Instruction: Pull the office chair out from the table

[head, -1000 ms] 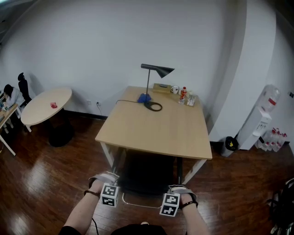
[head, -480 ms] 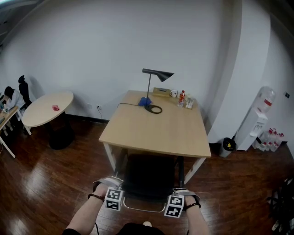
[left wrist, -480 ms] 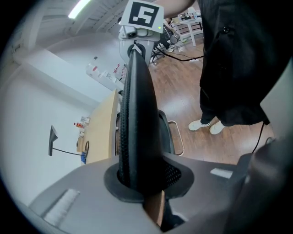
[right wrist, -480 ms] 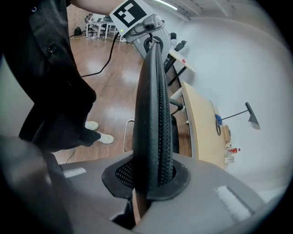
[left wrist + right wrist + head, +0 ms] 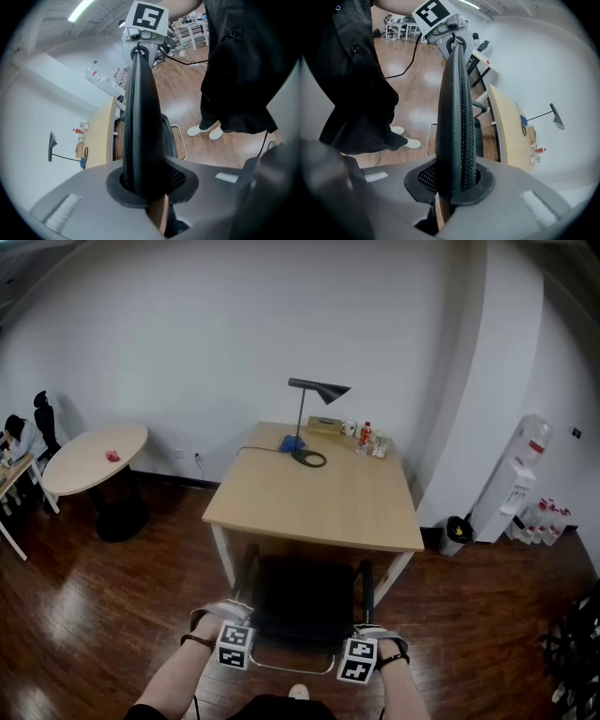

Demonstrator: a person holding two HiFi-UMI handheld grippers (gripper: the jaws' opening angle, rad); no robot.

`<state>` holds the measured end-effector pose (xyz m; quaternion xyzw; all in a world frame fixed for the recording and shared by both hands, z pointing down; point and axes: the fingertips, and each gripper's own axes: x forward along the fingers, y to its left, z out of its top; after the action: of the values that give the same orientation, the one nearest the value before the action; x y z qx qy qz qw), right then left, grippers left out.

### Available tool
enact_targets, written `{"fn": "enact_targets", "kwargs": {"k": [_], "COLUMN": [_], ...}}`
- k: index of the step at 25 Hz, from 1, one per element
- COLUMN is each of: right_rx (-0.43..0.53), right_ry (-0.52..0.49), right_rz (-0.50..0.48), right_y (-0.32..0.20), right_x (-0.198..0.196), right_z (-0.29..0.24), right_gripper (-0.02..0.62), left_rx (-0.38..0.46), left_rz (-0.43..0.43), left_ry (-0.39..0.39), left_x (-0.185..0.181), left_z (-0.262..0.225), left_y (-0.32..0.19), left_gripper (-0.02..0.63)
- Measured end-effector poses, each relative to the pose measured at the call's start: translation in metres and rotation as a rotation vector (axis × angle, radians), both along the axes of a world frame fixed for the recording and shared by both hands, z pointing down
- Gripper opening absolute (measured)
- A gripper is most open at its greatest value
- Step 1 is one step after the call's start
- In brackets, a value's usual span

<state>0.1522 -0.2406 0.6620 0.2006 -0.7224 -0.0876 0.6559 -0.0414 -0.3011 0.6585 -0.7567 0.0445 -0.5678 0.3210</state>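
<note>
The left gripper (image 5: 233, 637) and right gripper (image 5: 357, 653) were each closed on the top rim of the chair (image 5: 305, 601). The chair stood at the near edge of the table (image 5: 314, 502), partly beneath it.

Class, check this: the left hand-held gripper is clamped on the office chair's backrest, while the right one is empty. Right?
No: the right hand-held gripper is clamped on the backrest too, as the right gripper view shows; the left hand-held gripper grips it.

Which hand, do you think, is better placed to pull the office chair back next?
Neither alone: left tool and right tool each clamp the office chair backrest at opposite top corners, so both should probably pull.
</note>
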Motion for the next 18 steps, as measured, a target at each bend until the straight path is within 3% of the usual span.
{"fn": "enact_targets", "kwargs": {"k": [18], "right_rx": [-0.004], "right_ry": [0.003], "right_rz": [0.029], "right_y": [0.072], "right_x": [-0.015], "right_z": [-0.006], "right_gripper": [0.052], "left_rx": [0.019], "left_rz": [0.022], "left_ry": [0.017], "left_x": [-0.015], "left_z": [-0.009], "left_y": [0.070], "left_gripper": [0.051]}}
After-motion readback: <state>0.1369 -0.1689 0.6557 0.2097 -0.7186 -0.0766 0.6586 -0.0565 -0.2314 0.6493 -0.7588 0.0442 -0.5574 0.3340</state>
